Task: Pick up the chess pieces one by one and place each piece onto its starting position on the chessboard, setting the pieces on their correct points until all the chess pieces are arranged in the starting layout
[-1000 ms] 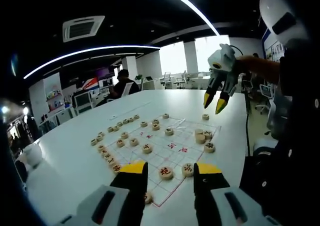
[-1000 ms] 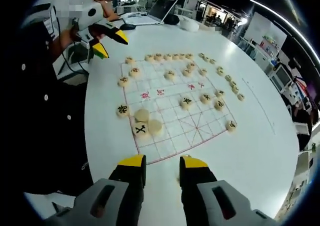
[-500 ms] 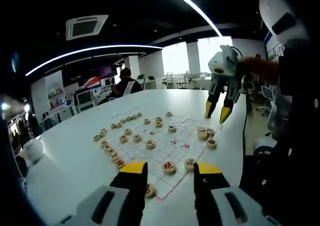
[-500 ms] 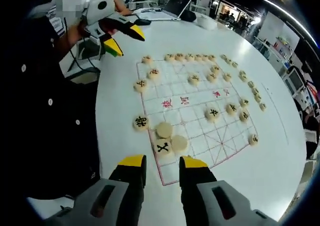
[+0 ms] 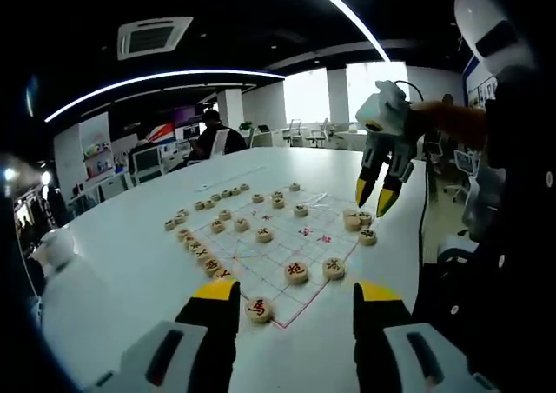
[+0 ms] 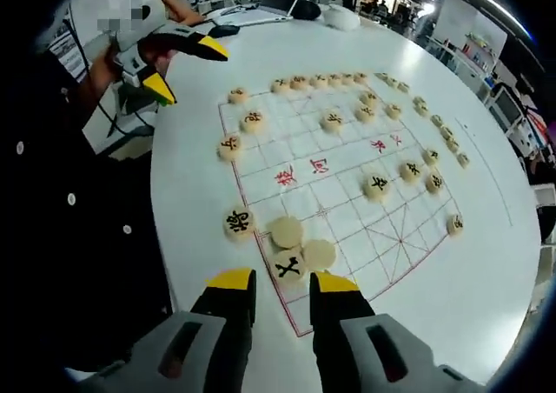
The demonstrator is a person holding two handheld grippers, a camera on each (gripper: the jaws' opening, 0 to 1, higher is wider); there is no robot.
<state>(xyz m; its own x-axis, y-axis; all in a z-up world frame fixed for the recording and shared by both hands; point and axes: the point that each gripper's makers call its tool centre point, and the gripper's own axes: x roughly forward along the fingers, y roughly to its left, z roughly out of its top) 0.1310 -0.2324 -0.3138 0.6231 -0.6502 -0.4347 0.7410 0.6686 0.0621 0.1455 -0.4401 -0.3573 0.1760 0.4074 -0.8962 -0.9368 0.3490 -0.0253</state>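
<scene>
I am on the picking step: my right gripper [image 6: 272, 282] is lined up on the piece marked with a black character [image 6: 287, 265] that lies at the near edge of the chessboard [image 6: 343, 180]. In the right gripper view its yellow tips stand a narrow gap apart with nothing between them, and the piece sits just beyond that gap, close enough that I cannot tell whether the tips touch it. Two blank-faced pieces [image 6: 287, 231] crowd it, one on its far side and one on its right, both touching or nearly so. As I judge it, the next move calls for easing down and forward so the jaws straddle only the marked piece, then closing without dragging its neighbours along.

Seen from the left gripper view, the right gripper hangs over the far right corner of the chessboard, tips pointing down at that same small cluster [image 5: 357, 222].

My left gripper [image 5: 294, 296] hovers above the white table [image 5: 130, 254] at the near end, jaws wide and empty. A red-marked piece [image 5: 258, 309] lies on the board's near corner just ahead of its left jaw. Many pieces are lined up off the board along its left and far sides, so I reckon the layout is far from done
</scene>
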